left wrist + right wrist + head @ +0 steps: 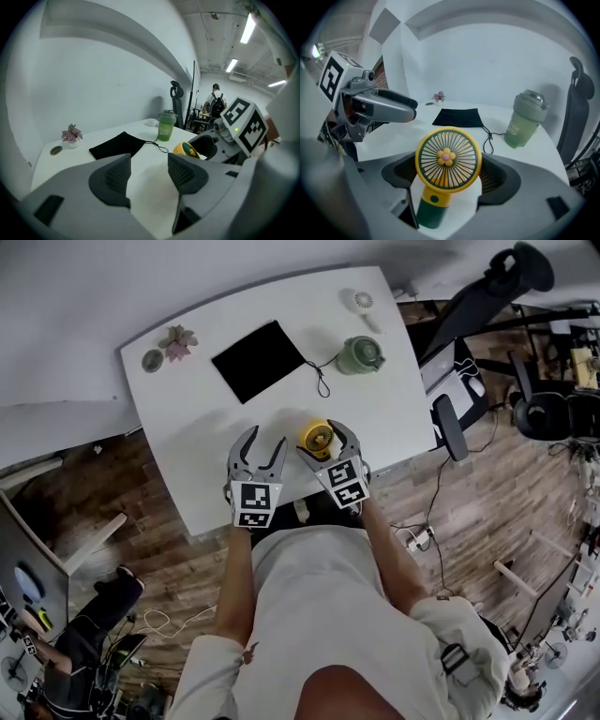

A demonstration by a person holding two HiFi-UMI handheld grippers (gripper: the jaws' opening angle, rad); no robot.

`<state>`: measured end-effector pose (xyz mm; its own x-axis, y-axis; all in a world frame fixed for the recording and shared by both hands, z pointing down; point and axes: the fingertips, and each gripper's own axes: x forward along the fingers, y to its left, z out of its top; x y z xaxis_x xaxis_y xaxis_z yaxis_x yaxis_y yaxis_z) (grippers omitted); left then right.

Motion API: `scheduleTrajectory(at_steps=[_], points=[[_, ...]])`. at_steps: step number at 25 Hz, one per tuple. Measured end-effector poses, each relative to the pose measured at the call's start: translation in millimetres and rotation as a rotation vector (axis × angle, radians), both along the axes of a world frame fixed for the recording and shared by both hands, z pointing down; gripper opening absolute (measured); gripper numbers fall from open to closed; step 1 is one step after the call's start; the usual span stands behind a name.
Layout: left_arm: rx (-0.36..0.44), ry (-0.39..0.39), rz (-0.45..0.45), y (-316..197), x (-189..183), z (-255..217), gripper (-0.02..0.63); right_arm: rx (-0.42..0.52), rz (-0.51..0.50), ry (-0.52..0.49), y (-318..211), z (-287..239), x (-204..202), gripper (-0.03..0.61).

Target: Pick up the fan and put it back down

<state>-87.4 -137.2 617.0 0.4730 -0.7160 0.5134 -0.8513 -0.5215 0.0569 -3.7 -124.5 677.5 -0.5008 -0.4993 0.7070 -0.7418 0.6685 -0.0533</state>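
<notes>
A small hand fan (448, 159) with a yellow round head, a flower at its hub and a dark green handle stands upright between my right gripper's (447, 177) pads, which press on the sides of its head. In the head view the fan (318, 438) is near the front edge of the white table (206, 456), inside the right gripper (321, 442). My left gripper (266, 439) hovers just left of it, open, with only tabletop showing between its fingers (117, 176). From the left gripper view the fan (186, 149) peeks out of the right gripper's jaws.
A black pouch (259, 360) with a cord lies mid-table, and a green lidded cup (359, 354) stands to its right. A small potted plant (177, 341) and a round disc (152, 360) sit at the far left corner. An office chair (469, 324) stands beside the table's right edge.
</notes>
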Motion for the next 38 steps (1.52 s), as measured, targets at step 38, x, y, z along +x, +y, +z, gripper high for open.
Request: scheduleTrajectory(at_steps=[38], points=[[0.487, 0.033, -0.164, 7, 5, -236, 0.288, 0.611, -0.057, -0.277, -31, -306, 15, 0.399]])
